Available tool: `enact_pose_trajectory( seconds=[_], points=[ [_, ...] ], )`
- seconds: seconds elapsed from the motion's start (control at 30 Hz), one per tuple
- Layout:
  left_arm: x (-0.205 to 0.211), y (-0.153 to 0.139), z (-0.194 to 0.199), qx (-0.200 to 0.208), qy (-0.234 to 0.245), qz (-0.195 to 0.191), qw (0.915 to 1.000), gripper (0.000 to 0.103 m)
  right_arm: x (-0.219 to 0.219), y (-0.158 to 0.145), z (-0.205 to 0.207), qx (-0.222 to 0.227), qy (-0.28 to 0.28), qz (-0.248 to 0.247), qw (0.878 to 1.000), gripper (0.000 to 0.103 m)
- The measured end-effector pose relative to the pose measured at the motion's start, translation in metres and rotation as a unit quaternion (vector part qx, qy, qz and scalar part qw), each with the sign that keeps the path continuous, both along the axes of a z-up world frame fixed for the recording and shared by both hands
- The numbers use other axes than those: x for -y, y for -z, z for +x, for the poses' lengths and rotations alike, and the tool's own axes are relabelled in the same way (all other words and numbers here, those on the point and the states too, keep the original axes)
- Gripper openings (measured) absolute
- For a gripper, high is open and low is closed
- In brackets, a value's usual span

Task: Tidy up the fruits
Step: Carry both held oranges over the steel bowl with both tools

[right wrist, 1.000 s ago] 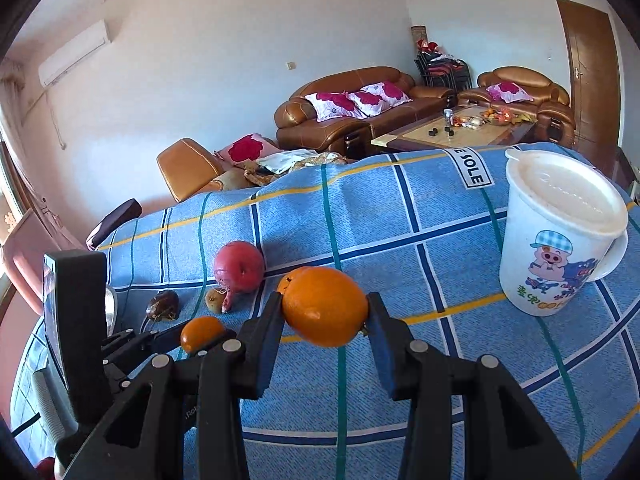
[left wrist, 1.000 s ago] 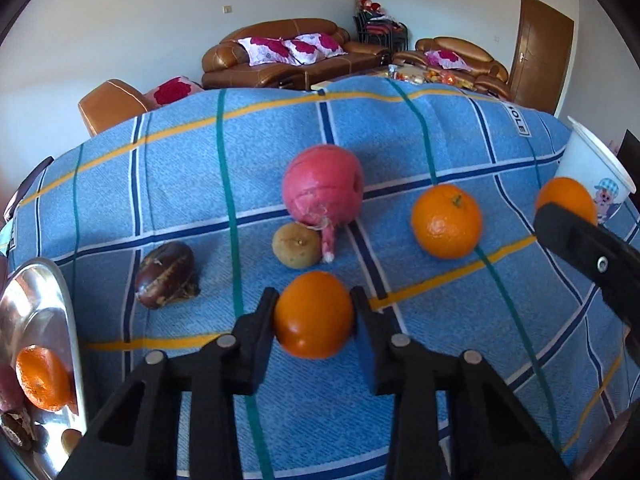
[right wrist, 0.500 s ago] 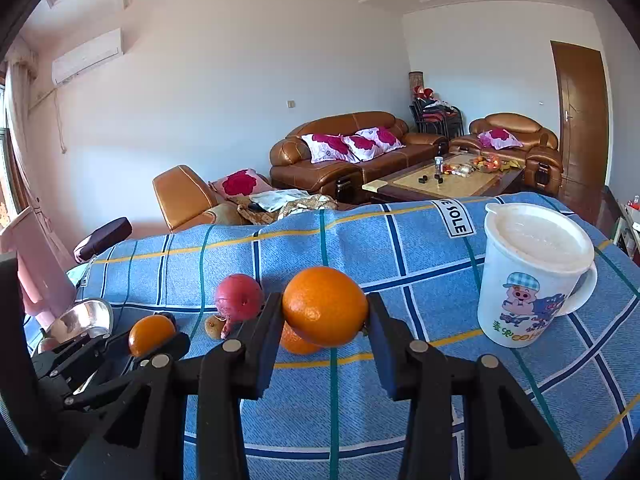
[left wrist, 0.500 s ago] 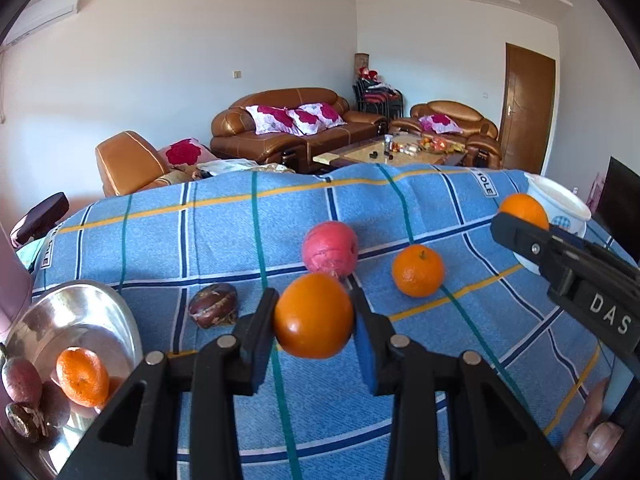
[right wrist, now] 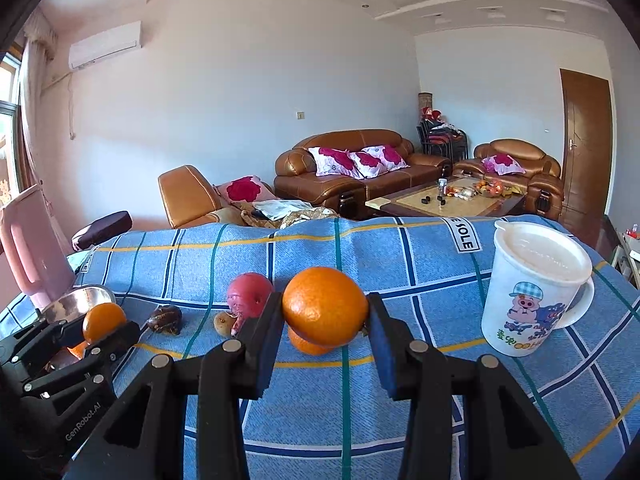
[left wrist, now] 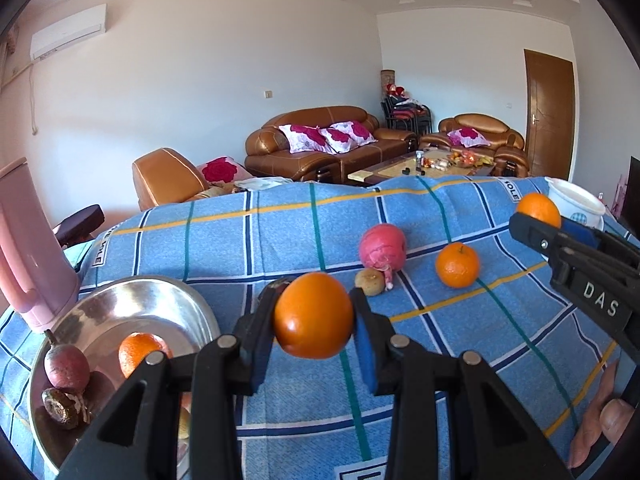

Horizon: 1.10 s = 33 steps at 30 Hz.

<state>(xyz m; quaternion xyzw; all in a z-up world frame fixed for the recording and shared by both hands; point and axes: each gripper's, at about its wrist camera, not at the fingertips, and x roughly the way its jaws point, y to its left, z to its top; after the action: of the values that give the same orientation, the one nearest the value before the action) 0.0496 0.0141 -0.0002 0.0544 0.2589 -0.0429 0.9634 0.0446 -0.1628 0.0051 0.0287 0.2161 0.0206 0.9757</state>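
Observation:
My left gripper [left wrist: 314, 316] is shut on an orange [left wrist: 313, 315] and holds it above the blue checked cloth, just right of a steel bowl [left wrist: 132, 304]. The bowl holds an orange [left wrist: 138, 350], a purple-red fruit [left wrist: 66, 366] and other dark fruits. My right gripper [right wrist: 325, 308] is shut on a second orange [right wrist: 325, 306], held above the cloth; it also shows at the right in the left wrist view [left wrist: 538, 209]. On the cloth lie a red fruit [left wrist: 382, 246], a small brown fruit [left wrist: 370, 281], a third orange [left wrist: 457, 265] and a dark brown fruit [right wrist: 165, 319].
A white lidded cartoon mug [right wrist: 534, 288] stands on the cloth at the right. A pink jug [left wrist: 30, 248] stands at the left behind the bowl. Sofas and a coffee table lie beyond the far edge of the cloth.
Both grippers have risen with their oranges and tilted up. The left one has moved left, so the steel bowl now lies close beside it.

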Motion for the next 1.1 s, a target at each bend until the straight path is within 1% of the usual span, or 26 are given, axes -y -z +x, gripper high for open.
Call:
enact_pose_trajectory(
  seconds=[0.17,0.27,0.53,0.67,1.1],
  points=[
    [-0.004,-0.001,-0.007,0.010,0.000,0.004,0.9999,0.038,-0.013,0.004,0.000,-0.010,-0.005,-0.021,1.000,0.043],
    [-0.005,-0.001,-0.009,0.011,-0.001,0.003,0.9999,0.038,-0.017,0.002,-0.006,0.003,0.000,-0.032,0.999,0.043],
    [-0.009,-0.001,-0.015,0.012,-0.001,-0.002,0.9999,0.038,-0.019,0.003,-0.019,-0.004,0.010,-0.022,1.000,0.043],
    [-0.012,0.000,-0.018,0.014,-0.002,-0.002,0.9999,0.038,-0.021,0.004,-0.027,-0.009,0.007,-0.007,1.000,0.043],
    [-0.025,0.001,-0.035,0.012,0.001,-0.003,0.9999,0.038,-0.041,0.004,-0.051,-0.006,0.004,-0.016,1.000,0.043]
  ],
)
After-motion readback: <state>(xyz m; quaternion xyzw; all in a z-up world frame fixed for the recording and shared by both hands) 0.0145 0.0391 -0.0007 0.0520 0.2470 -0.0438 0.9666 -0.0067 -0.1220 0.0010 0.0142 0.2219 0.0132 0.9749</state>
